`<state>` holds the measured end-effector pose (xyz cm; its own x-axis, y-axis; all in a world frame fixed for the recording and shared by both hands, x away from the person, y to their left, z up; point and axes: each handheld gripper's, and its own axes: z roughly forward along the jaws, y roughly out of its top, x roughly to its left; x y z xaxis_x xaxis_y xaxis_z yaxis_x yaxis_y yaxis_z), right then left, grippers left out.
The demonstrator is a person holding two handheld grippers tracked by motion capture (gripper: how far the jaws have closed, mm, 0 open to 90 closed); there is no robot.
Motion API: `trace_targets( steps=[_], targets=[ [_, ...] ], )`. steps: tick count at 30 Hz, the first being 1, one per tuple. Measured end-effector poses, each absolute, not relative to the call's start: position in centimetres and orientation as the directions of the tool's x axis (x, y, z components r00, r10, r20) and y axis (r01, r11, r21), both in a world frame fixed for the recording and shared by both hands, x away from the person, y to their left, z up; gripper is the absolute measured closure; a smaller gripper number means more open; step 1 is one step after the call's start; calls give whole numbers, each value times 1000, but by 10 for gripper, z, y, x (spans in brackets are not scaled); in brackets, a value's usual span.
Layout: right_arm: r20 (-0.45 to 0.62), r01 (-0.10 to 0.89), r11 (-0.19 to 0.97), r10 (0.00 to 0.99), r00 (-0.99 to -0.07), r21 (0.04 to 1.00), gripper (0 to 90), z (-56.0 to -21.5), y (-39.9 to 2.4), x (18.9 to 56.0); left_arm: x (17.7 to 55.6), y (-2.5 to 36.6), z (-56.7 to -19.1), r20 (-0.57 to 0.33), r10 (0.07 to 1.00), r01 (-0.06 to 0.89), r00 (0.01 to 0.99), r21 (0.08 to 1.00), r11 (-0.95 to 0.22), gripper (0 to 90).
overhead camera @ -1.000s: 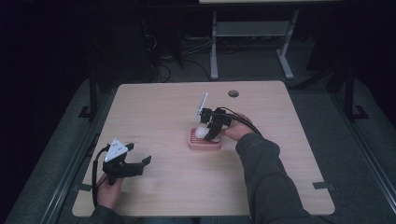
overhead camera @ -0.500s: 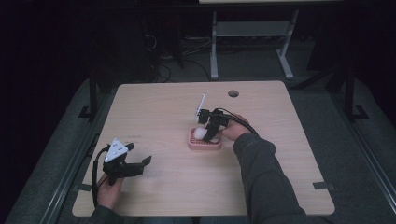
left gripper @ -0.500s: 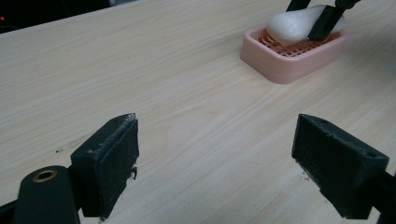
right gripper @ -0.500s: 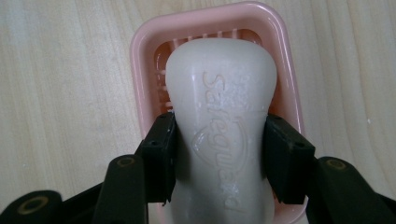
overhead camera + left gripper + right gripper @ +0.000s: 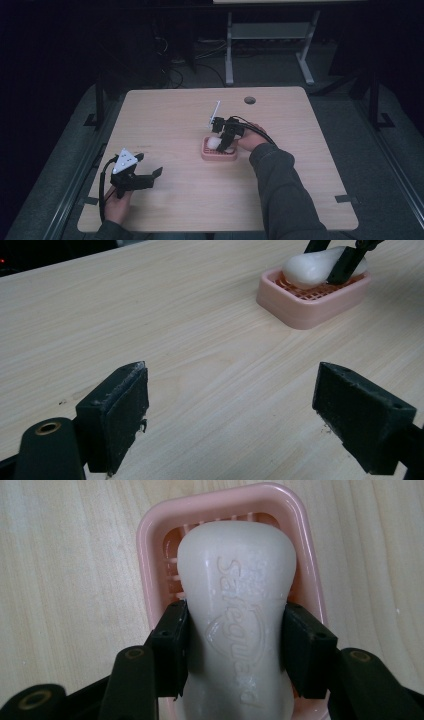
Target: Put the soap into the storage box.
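A white bar of soap with raised lettering sits over a pink soap dish on the wooden table. My right gripper is shut on the soap, one black pad pressed against each side of its waist. In the high view the right gripper points down at the dish at the table's middle. From the left gripper view, the soap lies low in the dish, far ahead to the right. My left gripper is open just above bare wood, and it shows near the table's front left corner.
The wooden table has a round cable hole near its far edge. Beyond the far edge stands a metal desk frame on dark floor. A thin white rod sticks up from the right gripper.
The right gripper has shifted slightly over the dish, still holding the soap. The left gripper has stayed in place.
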<state>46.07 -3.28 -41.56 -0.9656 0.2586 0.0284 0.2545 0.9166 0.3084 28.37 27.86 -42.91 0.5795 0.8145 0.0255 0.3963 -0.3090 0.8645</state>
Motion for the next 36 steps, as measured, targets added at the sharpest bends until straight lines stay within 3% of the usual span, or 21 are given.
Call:
trace_targets(
  steps=[36],
  targets=[
    [46,279,907,279,-959,315,467,-419,-32,463,283,278,-429,23,813,398,582,863,-310,146]
  ],
)
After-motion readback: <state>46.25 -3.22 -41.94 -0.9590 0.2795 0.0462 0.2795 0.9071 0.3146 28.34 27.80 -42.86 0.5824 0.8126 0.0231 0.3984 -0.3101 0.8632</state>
